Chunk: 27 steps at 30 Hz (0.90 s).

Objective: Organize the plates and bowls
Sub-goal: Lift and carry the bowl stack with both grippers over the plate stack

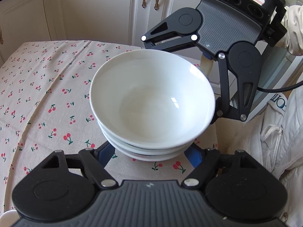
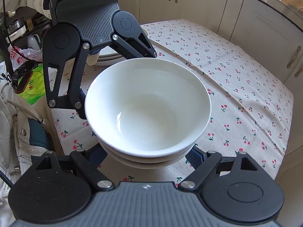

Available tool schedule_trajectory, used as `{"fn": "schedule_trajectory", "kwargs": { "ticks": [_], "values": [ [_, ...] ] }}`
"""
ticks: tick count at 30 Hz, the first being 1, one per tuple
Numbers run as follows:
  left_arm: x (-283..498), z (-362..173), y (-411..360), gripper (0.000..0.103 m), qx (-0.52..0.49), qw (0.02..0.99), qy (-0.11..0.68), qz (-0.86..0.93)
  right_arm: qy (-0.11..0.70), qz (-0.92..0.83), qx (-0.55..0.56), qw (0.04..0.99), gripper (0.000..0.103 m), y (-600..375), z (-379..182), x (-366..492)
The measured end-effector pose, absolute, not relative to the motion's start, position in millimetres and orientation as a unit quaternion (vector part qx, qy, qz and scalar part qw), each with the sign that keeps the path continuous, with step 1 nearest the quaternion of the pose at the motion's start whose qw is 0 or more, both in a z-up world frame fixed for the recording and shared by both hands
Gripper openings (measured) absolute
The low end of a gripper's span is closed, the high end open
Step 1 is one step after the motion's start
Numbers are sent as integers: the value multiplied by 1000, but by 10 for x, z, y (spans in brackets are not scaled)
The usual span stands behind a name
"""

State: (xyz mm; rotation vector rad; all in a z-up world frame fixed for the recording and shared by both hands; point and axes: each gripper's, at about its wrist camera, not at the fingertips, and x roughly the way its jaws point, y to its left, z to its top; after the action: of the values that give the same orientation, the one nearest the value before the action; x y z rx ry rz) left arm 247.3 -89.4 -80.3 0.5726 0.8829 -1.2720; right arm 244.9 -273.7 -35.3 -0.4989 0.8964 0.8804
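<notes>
A stack of three white bowls [image 1: 151,102] stands on the cherry-print tablecloth [image 1: 47,87]; it also shows in the right wrist view [image 2: 147,109]. My left gripper [image 1: 149,151] has its blue-padded fingers spread wide around the lower bowls from one side. My right gripper [image 2: 149,155] does the same from the opposite side, and its body shows in the left wrist view [image 1: 217,43]. Both sets of fingertips are hidden under the bowls, so contact cannot be told. A stack of white plates [image 2: 109,56] lies behind the left gripper's body [image 2: 90,30].
The tablecloth [image 2: 236,87] covers a small table. Cream cabinets [image 1: 106,9] stand behind it. A white coat [image 1: 274,151] is close at the table's edge. Bags and clutter [image 2: 26,79] sit beside the table.
</notes>
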Motion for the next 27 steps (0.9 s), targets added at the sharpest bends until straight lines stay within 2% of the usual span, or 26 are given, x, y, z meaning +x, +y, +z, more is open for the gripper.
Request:
{"fn": "schedule_trajectory", "kwargs": {
  "ticks": [27],
  "values": [
    [2379, -667, -803, 78, 255, 697, 383, -550, 413, 406, -243, 778, 91, -2639, -247, 2440]
  ]
}}
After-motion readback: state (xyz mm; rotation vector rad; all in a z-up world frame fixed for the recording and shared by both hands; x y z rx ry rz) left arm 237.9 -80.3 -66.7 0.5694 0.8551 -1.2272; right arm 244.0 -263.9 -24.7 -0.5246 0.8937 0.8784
